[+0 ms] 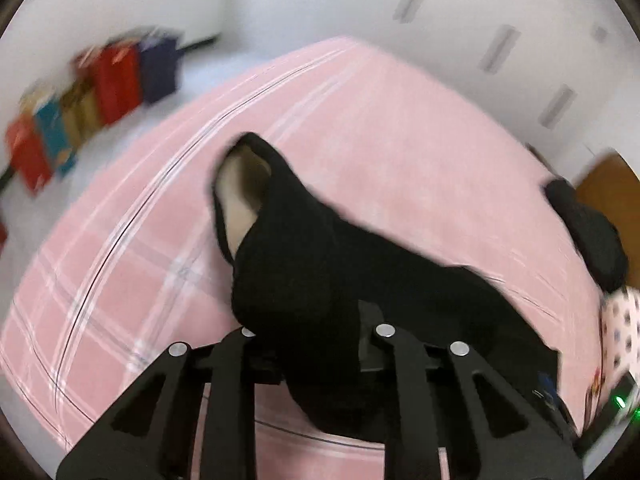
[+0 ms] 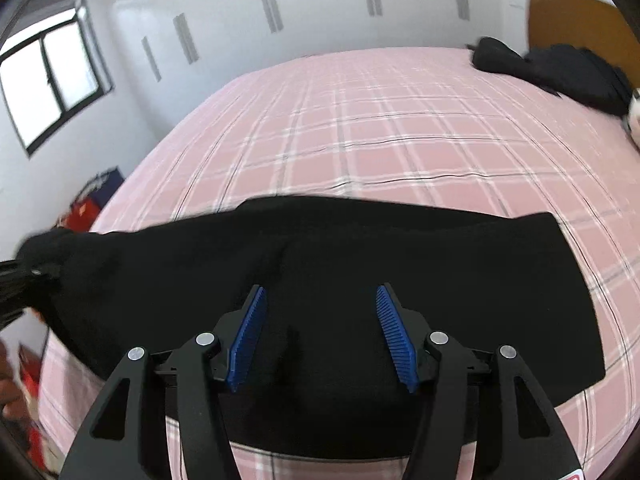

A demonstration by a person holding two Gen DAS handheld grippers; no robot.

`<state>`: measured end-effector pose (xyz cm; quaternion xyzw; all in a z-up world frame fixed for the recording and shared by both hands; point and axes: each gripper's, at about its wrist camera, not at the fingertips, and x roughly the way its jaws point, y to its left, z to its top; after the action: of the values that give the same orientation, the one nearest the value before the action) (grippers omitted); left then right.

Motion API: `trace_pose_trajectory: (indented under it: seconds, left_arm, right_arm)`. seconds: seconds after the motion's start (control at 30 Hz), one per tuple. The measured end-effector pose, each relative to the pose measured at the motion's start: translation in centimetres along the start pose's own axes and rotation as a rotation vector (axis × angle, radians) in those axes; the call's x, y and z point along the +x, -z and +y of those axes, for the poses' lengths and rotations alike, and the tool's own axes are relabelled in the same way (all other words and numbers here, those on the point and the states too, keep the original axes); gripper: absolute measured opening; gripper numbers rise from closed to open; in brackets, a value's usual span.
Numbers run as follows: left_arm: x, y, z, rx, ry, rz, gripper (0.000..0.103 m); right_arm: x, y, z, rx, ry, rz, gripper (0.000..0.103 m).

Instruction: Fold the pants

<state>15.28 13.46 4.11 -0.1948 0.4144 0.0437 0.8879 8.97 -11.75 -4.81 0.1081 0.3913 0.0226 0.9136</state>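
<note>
Gripping a bunched end of the black pants [image 1: 304, 264], your left gripper [image 1: 316, 344] lifts it off the pink plaid bedsheet [image 1: 400, 160], pale lining showing. Your right gripper [image 2: 322, 328] hovers, fingers apart, over the flat remainder.

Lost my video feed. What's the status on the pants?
Left gripper shut on pants, one end lifted. Right gripper open above them, holding nothing. Rest of pants flat on bed. Dark clothes near headboard, clear of pants.
</note>
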Motion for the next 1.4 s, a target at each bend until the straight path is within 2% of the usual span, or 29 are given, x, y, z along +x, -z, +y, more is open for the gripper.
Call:
trace_pose_trajectory:
  seconds: [0.13, 0.17, 0.23, 0.27, 0.33, 0.37, 0.43, 0.47, 0.5, 0.6, 0.73, 0.77, 0.8, 0.93, 1.03, 1.1, 1.2, 1.27, 1.33, 1.4]
  left_arm:
    - [-3.3, 0.9, -9.3, 0.173, 0.092, -0.032, 0.02]
    - [-3.0, 1.6, -12.3, 0.214, 0.136, -0.012, 0.021]
    - [-1.8, 3.8, -16.2, 0.272, 0.176, 0.042, 0.026]
    - [-0.2, 5.5, -18.5, 0.323, 0.196, 0.093, 0.033]
    - [2.5, 8.9, -21.1, 0.368, 0.222, 0.172, 0.072]
    - [4.1, 10.7, -21.9, 0.392, 0.201, 0.218, 0.074]
    - [4.8, 12.8, -22.2, 0.405, 0.191, 0.251, 0.076]
    - [4.2, 13.6, -21.8, 0.412, 0.2, 0.254, 0.081]
    - [3.6, 14.0, -21.1, 0.411, 0.197, 0.241, 0.092]
    - [1.0, 13.5, -17.8, 0.429, 0.145, 0.164, 0.095]
    - [-0.3, 11.8, -14.3, 0.477, -0.049, 0.064, 0.097]
    - [0.0, 11.3, -13.1, 0.479, -0.122, 0.052, 0.097]
    - [0.6, 11.0, -12.3, 0.469, -0.15, 0.05, 0.097]
    - [1.5, 9.8, -10.7, 0.399, -0.138, 0.12, 0.097]
    - [1.8, 9.7, -9.6, 0.365, -0.114, 0.143, 0.097]
    - [2.2, 9.8, -9.5, 0.356, -0.104, 0.148, 0.097]
    - [2.5, 10.0, -9.7, 0.367, -0.126, 0.135, 0.097]
    - [2.4, 10.1, -9.7, 0.357, -0.115, 0.145, 0.097]
    - [2.5, 10.2, -9.6, 0.351, -0.12, 0.153, 0.097]
    - [2.3, 10.4, -9.6, 0.354, -0.123, 0.158, 0.097]
  right_arm:
    - [-1.8, -0.9, -3.2, 0.066, 0.032, -0.053, 0.058]
    - [-2.3, -1.1, -4.5, 0.089, 0.04, -0.06, 0.061]
    - [-2.8, -1.2, -7.1, 0.13, 0.04, -0.051, 0.062]
    - [-3.0, -1.1, -8.2, 0.144, 0.039, -0.046, 0.062]
    - [-3.3, -0.8, -10.3, 0.166, 0.043, -0.032, 0.062]
    - [-3.5, -0.5, -11.7, 0.186, 0.043, -0.021, 0.062]
    - [-3.6, -0.1, -14.0, 0.188, 0.026, 0.02, 0.062]
    - [-3.7, 0.1, -14.6, 0.176, 0.019, 0.035, 0.062]
    - [-3.9, 0.1, -15.2, 0.158, 0.008, 0.053, 0.062]
    - [-3.9, 0.1, -15.7, 0.141, -0.064, 0.095, 0.066]
    - [-2.7, -0.5, -13.7, 0.165, -0.191, 0.144, 0.08]
    - [-2.2, -0.6, -12.9, 0.156, -0.211, 0.16, 0.08]
    - [-1.5, -0.6, -12.0, 0.147, -0.231, 0.183, 0.081]
    - [1.5, -0.3, -9.1, 0.149, -0.287, 0.272, 0.081]
    - [2.8, 0.2, -6.6, 0.112, -0.208, 0.287, 0.082]
    - [3.0, 0.4, -5.5, 0.091, -0.2, 0.282, 0.082]
    - [3.0, 0.5, -4.2, 0.075, -0.181, 0.286, 0.071]
    - [2.8, 0.4, -3.7, 0.078, -0.184, 0.273, 0.033]
    - [2.6, -0.1, -3.5, 0.104, -0.212, 0.269, 0.031]
    - [1.3, -1.1, -2.9, 0.088, -0.235, 0.25, 0.018]
